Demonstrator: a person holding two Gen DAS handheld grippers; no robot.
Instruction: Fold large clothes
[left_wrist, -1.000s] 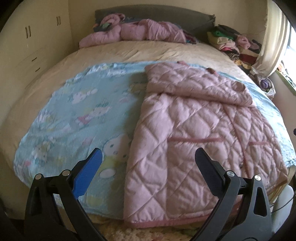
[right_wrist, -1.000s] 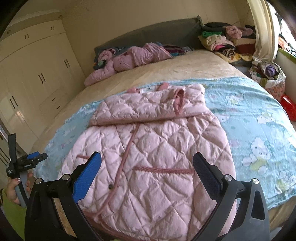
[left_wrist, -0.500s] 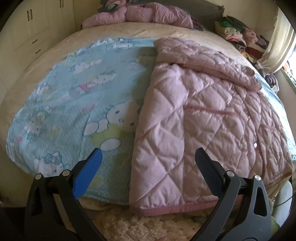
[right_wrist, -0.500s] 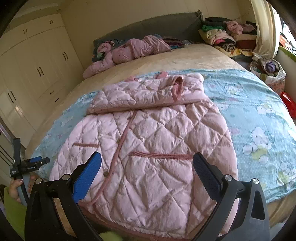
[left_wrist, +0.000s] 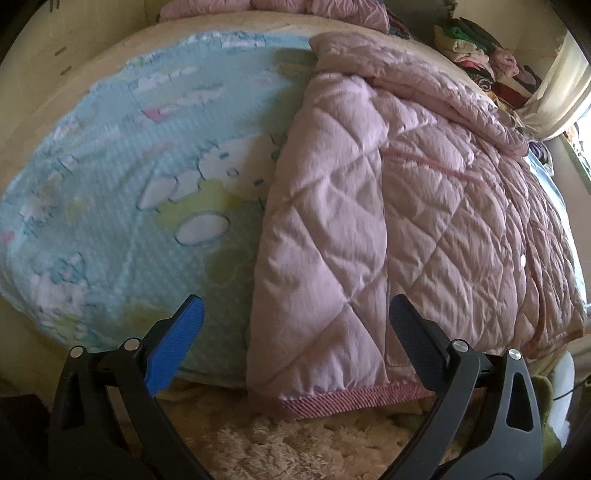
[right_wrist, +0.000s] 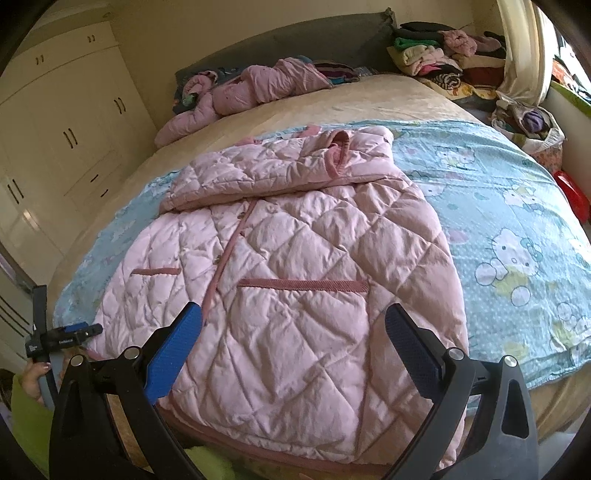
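Note:
A pink quilted jacket (right_wrist: 295, 258) lies front-up on a blue cartoon blanket (right_wrist: 509, 236) on the bed, its sleeves folded across the chest. In the left wrist view my left gripper (left_wrist: 295, 314) is open, low at the bed's near edge, with the jacket (left_wrist: 369, 206) and its ribbed hem (left_wrist: 351, 397) at the lower left corner lying between the spread fingers, not clamped. My right gripper (right_wrist: 293, 317) is open just above the jacket's lower front, below the pocket trim (right_wrist: 303, 284). A hand holds the left gripper (right_wrist: 70, 334) at the jacket's left hem corner.
A second pink garment (right_wrist: 251, 92) lies by the grey headboard. Stacked clothes (right_wrist: 436, 55) and a curtain (right_wrist: 521, 48) stand back right, a full bag (right_wrist: 532, 122) beside the bed. Cream wardrobes (right_wrist: 66, 122) line the left wall. A shaggy rug (left_wrist: 295, 443) lies below the bed edge.
The left gripper has dropped and closed in on the jacket's lower left hem corner. The right gripper has eased nearer the jacket's lower front. Both stay open.

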